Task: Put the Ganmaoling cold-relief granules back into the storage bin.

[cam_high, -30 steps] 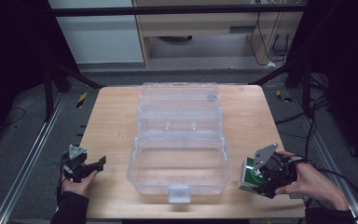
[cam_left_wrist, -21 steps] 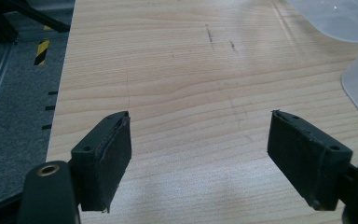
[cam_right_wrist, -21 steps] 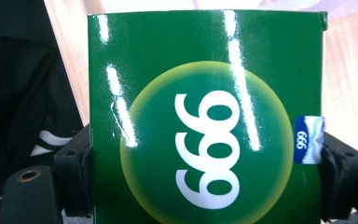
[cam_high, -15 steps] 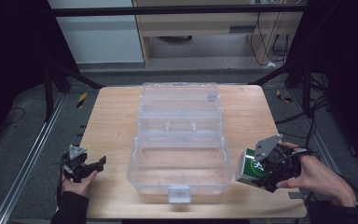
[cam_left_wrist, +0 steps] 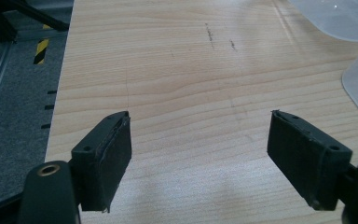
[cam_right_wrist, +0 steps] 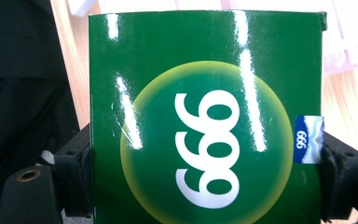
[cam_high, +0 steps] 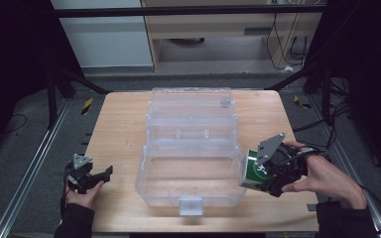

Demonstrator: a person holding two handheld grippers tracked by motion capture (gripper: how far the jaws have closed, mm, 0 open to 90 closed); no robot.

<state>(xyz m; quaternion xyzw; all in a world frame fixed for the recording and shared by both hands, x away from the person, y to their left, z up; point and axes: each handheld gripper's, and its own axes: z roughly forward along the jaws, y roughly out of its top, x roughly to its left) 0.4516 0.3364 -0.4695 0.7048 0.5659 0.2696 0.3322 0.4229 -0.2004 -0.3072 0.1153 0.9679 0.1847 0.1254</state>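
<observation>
The green box [cam_right_wrist: 205, 116], glossy and printed with white numerals in a yellow-green circle, sits clamped between the right tongs [cam_high: 267, 174], whose pads press on its two narrow sides; in the high view the green box [cam_high: 254, 171] hangs just off the surface, beside the right wall of the clear plastic case [cam_high: 188, 148]. The case lies open, its lid folded back toward the far edge, and its front tray looks empty, with a latch tab at the near rim. The step in hand appears to be carrying the box over that wall and setting it inside. To do this well, the box probably needs to clear the rim fully before it travels sideways, since a clipped corner could tip it in the grip or shove the light case across the surface [cam_high: 119, 129]. The glossy sides look slippery, so a firm, even squeeze seems wise until the box rests flat on the tray floor; only then should the right tongs let go. The left tongs [cam_left_wrist: 200, 154] stand wide apart with nothing between them, low over bare wood near the left front corner [cam_high: 90, 174], well apart from the case; they could brace the case's left wall if it starts to slide.
</observation>
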